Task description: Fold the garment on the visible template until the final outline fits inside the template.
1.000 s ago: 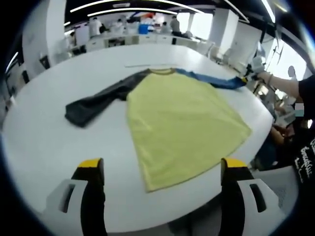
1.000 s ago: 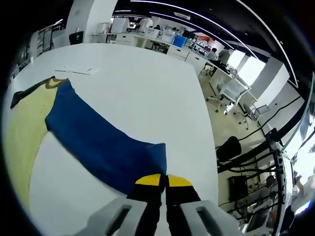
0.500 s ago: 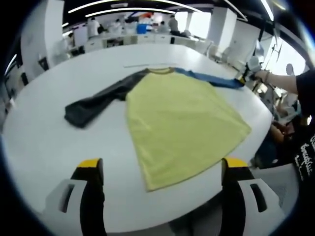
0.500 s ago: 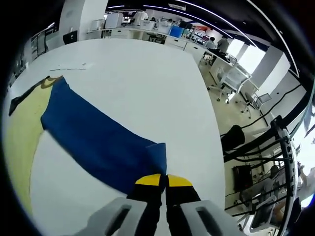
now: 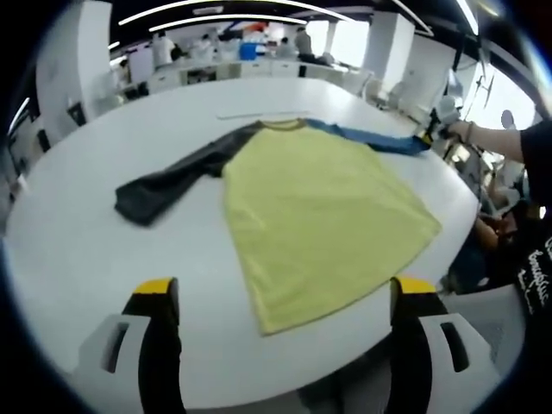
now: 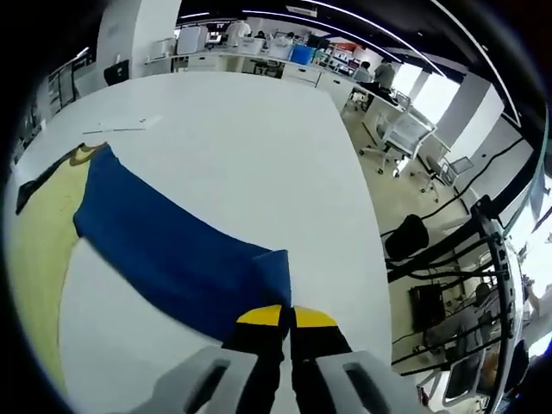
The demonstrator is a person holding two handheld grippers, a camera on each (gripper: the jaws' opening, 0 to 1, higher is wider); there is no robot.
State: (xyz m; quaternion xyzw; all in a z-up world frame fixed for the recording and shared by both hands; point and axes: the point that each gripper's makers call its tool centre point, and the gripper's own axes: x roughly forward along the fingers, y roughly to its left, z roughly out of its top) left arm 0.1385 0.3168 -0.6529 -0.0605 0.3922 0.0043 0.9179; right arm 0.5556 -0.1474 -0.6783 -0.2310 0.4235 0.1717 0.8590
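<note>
With the garment [image 5: 319, 220] spread flat on the white desk [image 5: 78, 250], yellow body toward the near edge, dark sleeve [image 5: 172, 177] out one side, blue sleeve [image 6: 172, 250] out the other, folding looks barely begun. Right tongs [image 6: 287, 317] pinched tight on the blue sleeve's cuff, probably to carry it over the body for the first fold. Left tongs [image 5: 285, 297] spread wide, holding nothing, hanging back off the hem, likely waiting their turn. Template outline not discernible.
</note>
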